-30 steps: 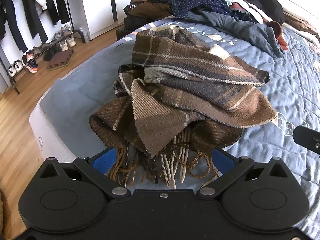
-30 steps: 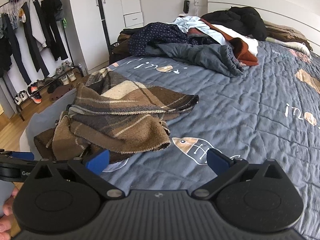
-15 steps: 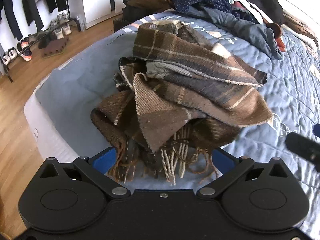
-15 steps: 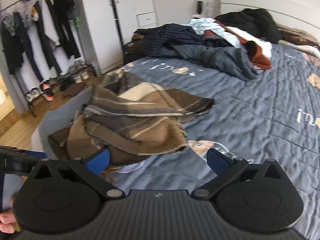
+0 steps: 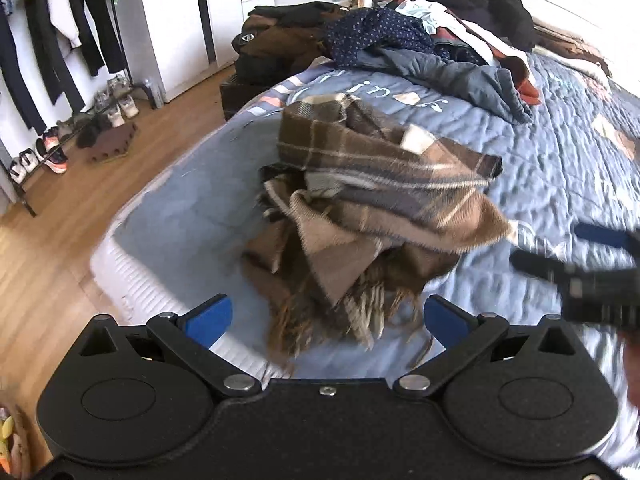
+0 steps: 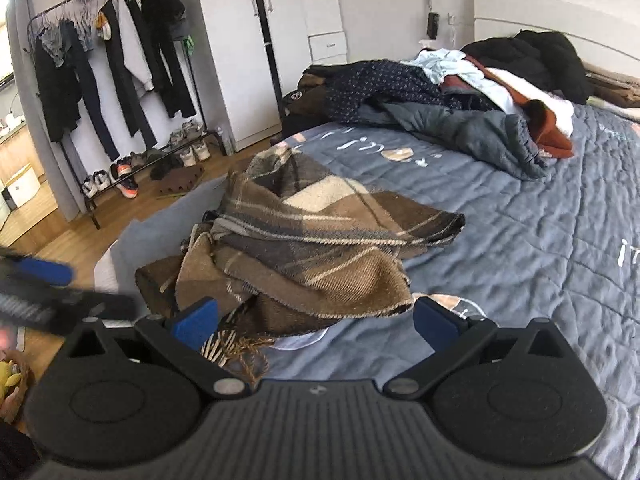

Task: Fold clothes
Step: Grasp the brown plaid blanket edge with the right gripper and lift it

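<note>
Folding has not visibly begun: the brown plaid scarf lies bunched in a loose heap near the foot corner of the bed, its layers crumpled over one another and its fringe spilling toward the mattress edge, with no flat, squared fold anywhere on it. From the look of things, the whole job on this piece remains, namely spreading it out, finding its ends and doubling it over. The left gripper hangs just in front of the fringe with its blue pads wide apart and nothing between them; the right gripper sits just beside the heap on the other side, likewise spread and empty, with a tuft of fringe showing near its left pad, though contact cannot be told. Each claw appears blurred at the edge of the other's view. Farther up the quilt, well apart from the scarf, a second pile of clothes waits unsorted: a dotted navy garment, a grey quilted jacket, something rust-red and white, and a black coat by the headboard, so much of the task seems left. As for containers, none holds folded items in either view; a dark bag stands beside the bed with brown clothing heaped on it, and a garment rack by the wall carries hanging clothes above rows of shoes.
</note>
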The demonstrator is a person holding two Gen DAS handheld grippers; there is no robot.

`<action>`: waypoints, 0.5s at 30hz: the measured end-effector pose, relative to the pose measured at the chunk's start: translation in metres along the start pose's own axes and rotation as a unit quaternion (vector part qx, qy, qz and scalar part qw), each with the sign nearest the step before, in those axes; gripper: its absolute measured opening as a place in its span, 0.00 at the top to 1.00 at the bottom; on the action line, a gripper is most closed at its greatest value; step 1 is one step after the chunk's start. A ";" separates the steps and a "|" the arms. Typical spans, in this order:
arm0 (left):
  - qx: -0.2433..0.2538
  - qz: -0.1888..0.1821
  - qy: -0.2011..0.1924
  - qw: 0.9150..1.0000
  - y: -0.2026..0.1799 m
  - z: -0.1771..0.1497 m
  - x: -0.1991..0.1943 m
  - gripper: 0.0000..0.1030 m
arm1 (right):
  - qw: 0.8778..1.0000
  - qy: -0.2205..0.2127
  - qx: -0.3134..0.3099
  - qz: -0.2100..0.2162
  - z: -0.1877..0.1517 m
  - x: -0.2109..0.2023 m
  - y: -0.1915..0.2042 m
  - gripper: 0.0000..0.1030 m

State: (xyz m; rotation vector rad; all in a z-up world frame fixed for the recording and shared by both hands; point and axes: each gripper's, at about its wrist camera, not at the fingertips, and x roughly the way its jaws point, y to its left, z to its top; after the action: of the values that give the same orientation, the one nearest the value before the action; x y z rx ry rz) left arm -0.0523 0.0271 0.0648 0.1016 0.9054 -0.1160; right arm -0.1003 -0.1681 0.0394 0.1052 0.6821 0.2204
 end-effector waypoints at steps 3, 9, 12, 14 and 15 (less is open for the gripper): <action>-0.015 0.000 -0.008 1.000 0.012 -0.016 -0.016 0.00 | 1.000 -0.007 0.001 -0.011 -0.001 -0.002 -0.001 0.00; -0.012 -0.021 -0.033 0.999 0.017 -0.019 -0.032 0.00 | 1.000 -0.016 0.019 -0.012 -0.007 -0.002 -0.004 0.00; 0.002 -0.043 -0.041 0.998 0.016 -0.019 -0.032 0.00 | 0.999 -0.020 0.007 -0.029 -0.004 0.001 0.007 0.00; 0.006 -0.044 -0.045 0.998 0.018 -0.021 -0.029 0.00 | 0.999 -0.036 -0.017 -0.030 0.004 0.006 0.016 0.00; 0.006 -0.044 -0.047 0.998 0.020 -0.022 -0.028 0.00 | 0.998 -0.041 -0.028 -0.027 0.010 0.012 0.021 0.00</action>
State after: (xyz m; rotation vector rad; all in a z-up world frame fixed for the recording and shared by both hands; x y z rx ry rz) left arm -0.0836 0.0513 0.0742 0.0671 0.8148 -0.2066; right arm -0.0883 -0.1449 0.0435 0.0429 0.5959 0.1826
